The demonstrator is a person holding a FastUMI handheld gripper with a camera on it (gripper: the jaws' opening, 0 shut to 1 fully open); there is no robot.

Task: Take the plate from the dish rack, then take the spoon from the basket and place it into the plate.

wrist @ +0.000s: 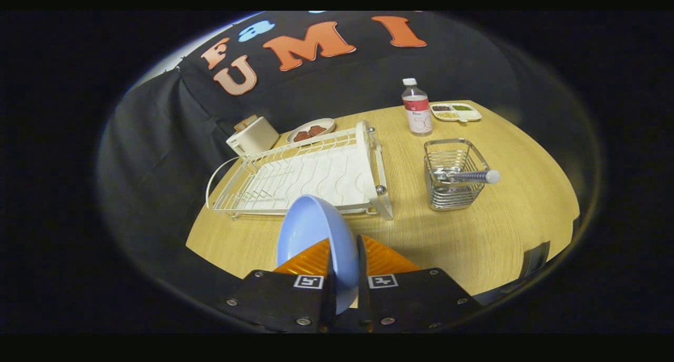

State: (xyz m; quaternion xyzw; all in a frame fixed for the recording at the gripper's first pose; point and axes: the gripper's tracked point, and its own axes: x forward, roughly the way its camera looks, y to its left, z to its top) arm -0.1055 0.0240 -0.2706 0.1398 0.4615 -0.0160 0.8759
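The plate is pale blue, smooth and round, with a shallow dished face and no visible pattern or chips. It stands on edge, held upright above the table, its hollow face turned to the left, and its lower rim sits between the two fingers. The gripper is closed on that rim, one finger pressing each face of the plate. The plate is clear of the rack, which lies just beyond it. The rack is a white wire frame over a white drip tray, and no dishes are seen in its slots. To the right of the rack, and apart from it, stands the basket, a square holder of metal wire. The spoon lies across the basket's top, its grey ribbed handle with a white end cap reaching out over the right rim; the bowl end inside is hard to make out. Beyond the basket stands a clear bottle with a white cap and a red label. Beside the bottle lies a white divided tray with dark, green and yellowish contents in separate compartments. Behind the rack sits a small dish holding brown pieces, and next to it a white toaster.
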